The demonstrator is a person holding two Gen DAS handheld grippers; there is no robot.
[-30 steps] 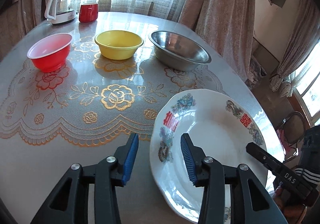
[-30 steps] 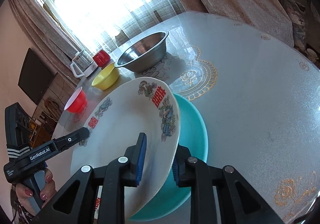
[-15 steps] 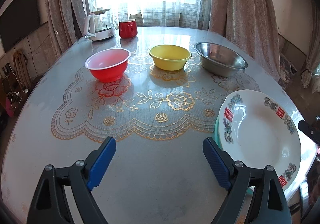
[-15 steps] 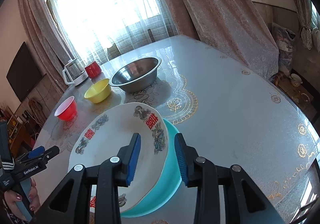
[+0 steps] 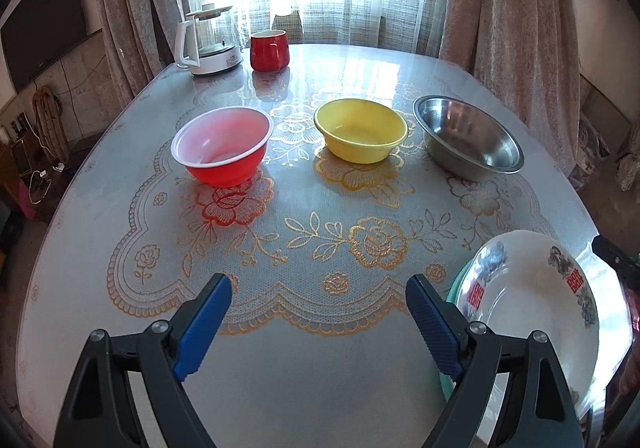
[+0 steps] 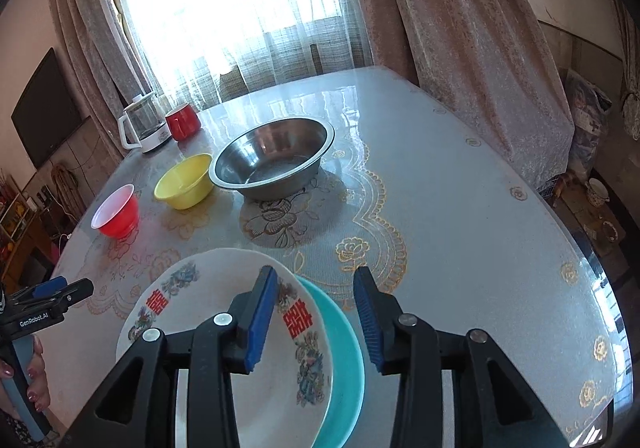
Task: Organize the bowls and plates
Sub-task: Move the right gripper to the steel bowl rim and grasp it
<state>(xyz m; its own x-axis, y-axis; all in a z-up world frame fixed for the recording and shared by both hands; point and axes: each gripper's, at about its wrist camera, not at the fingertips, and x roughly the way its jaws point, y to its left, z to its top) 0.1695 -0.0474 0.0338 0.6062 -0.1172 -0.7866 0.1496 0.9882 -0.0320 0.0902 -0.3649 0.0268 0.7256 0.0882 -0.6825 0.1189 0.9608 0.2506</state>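
A white patterned plate (image 6: 224,312) (image 5: 532,312) rests in a teal plate (image 6: 344,352) at the table's near edge. A red bowl (image 5: 224,145) (image 6: 116,211), a yellow bowl (image 5: 360,129) (image 6: 184,181) and a steel bowl (image 5: 468,137) (image 6: 276,157) stand in a row farther back. My right gripper (image 6: 316,318) is open above the stacked plates' right rim, holding nothing. My left gripper (image 5: 318,322) is open wide and empty over bare table left of the plates.
A glass kettle (image 5: 210,41) and a red mug (image 5: 270,49) stand at the table's far edge by the curtains. The table (image 6: 480,248) has a lace-pattern cover. The table's edge lies just right of the plates.
My right gripper has let go of the white plate and opened wider; the plate now lies in the teal one. My left gripper opened, drew back and turned left toward the bowls.
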